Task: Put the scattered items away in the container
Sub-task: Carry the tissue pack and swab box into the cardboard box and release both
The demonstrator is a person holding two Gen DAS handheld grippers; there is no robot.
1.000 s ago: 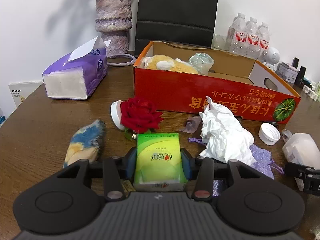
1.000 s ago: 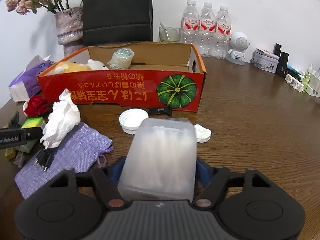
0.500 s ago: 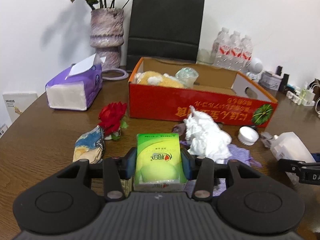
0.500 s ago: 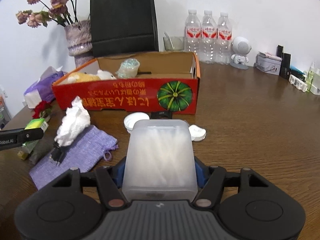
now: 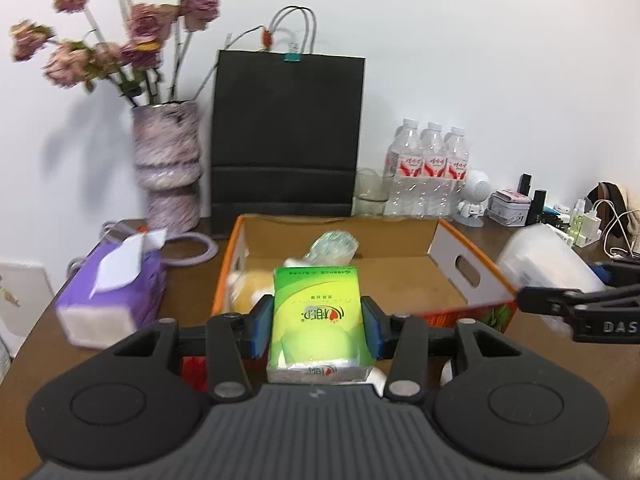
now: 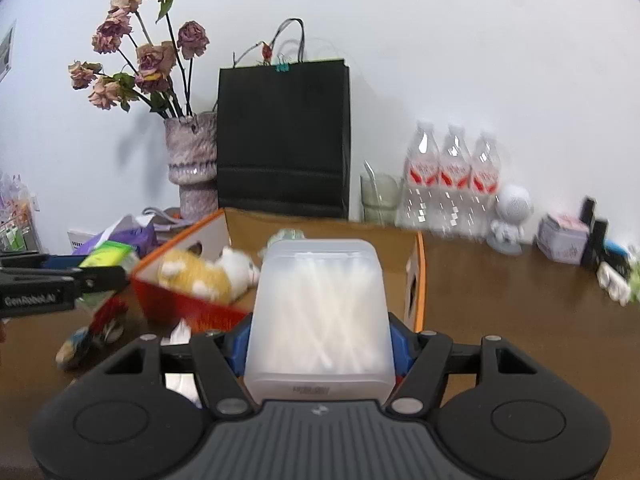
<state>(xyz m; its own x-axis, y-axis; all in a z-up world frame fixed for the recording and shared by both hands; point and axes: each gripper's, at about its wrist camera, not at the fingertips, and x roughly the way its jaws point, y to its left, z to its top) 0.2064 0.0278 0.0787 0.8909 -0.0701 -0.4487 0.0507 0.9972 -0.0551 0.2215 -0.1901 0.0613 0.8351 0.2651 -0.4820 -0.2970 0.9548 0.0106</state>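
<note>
Two grips: both loaded.
Left gripper [image 5: 317,330]: clamped on green tissue pack [image 5: 316,316], centre of frame, in front of the box.
Right gripper [image 6: 318,344]: clamped on translucent swab case [image 6: 320,312] (white sticks inside), lower centre.
Cardboard box [image 5: 460,268]: mid-frame, open-topped, holding plush toy [image 6: 200,276] at its left end.
Purple tissue box [image 5: 112,284]: left of box.

Bright even indoor light; soft shadows on wall; motion blur throughout; fisheye bending, dark vignette corners.
</note>
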